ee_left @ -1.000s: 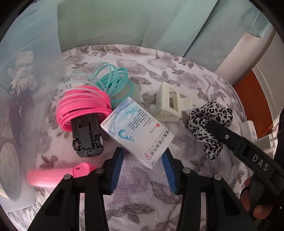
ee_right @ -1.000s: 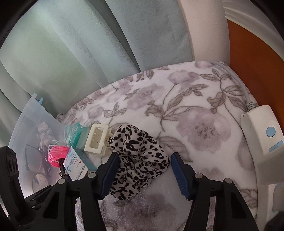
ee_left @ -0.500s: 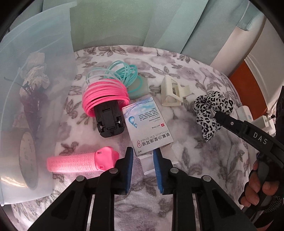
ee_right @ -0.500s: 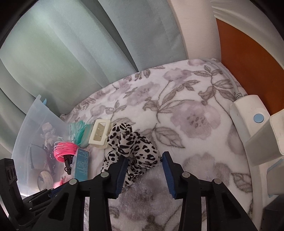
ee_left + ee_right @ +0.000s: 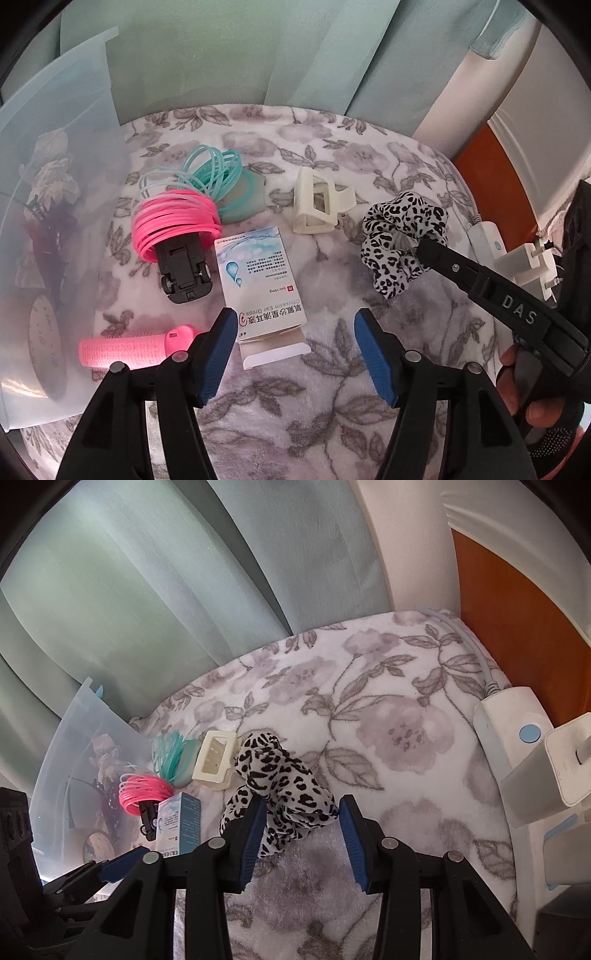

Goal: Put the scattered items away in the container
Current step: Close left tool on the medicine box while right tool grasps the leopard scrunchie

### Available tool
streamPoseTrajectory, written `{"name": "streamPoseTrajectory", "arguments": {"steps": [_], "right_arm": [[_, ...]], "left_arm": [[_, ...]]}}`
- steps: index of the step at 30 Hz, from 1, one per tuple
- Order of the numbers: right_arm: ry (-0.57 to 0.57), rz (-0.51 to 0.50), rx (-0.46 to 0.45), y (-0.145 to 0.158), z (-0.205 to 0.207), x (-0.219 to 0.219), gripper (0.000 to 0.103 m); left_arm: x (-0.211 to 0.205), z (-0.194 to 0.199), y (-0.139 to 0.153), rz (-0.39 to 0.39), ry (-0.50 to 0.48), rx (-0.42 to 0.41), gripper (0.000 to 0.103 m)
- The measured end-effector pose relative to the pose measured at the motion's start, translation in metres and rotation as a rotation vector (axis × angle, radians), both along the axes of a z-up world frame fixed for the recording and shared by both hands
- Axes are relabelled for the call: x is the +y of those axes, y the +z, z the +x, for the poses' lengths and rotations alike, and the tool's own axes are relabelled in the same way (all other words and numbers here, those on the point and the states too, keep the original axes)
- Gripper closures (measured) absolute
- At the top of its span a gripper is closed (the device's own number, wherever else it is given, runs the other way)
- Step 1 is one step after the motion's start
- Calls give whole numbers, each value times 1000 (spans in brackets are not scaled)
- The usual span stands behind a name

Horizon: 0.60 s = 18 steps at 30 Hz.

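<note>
Straddling the leopard scrunchie (image 5: 284, 786) with my right gripper (image 5: 301, 834), fingers apart and unclamped, I hold the left gripper (image 5: 295, 354) spread before the ear-drops box (image 5: 260, 280); container (image 5: 55, 206) stands left.

Container (image 5: 55, 155) contents blurred behind frosted wall; charger (image 5: 561, 760) cut off.

Container (image 5: 55, 155) stands at far left on the blanket (image 5: 332, 369), holding a few items. Just right of it: two cord coils, the far coil (image 5: 207, 166) behind the near coil (image 5: 173, 221), which sits over a toy car (image 5: 184, 269). Roller (image 5: 125, 352) lies nearest, left. Medicine box (image 5: 258, 280) in the middle, right of the car. Hair claw (image 5: 317, 206) beyond it. Scrunchie (image 5: 399, 236) further right. Power strip (image 5: 517, 731) at the right edge.
</note>
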State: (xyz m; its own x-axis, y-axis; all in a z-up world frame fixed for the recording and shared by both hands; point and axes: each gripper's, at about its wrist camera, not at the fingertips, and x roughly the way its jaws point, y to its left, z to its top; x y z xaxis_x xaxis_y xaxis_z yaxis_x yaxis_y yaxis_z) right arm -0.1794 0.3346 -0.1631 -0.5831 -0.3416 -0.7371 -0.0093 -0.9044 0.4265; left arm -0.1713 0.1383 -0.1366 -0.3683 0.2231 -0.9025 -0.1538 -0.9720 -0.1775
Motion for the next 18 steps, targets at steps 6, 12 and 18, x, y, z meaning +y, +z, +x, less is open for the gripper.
{"name": "streamPoseTrajectory", "arguments": {"steps": [6, 12, 18], "right_arm": [[10, 1, 7, 3, -10, -4, 47], [14, 7, 12, 2, -26, -14, 36], [10, -6, -3, -2, -38, -22, 36]], "left_arm": [[-2, -14, -7, -57, 55, 10, 36], [-6, -20, -27, -74, 82, -46, 36], [-12, -22, -29, -70, 109, -24, 51]]}}
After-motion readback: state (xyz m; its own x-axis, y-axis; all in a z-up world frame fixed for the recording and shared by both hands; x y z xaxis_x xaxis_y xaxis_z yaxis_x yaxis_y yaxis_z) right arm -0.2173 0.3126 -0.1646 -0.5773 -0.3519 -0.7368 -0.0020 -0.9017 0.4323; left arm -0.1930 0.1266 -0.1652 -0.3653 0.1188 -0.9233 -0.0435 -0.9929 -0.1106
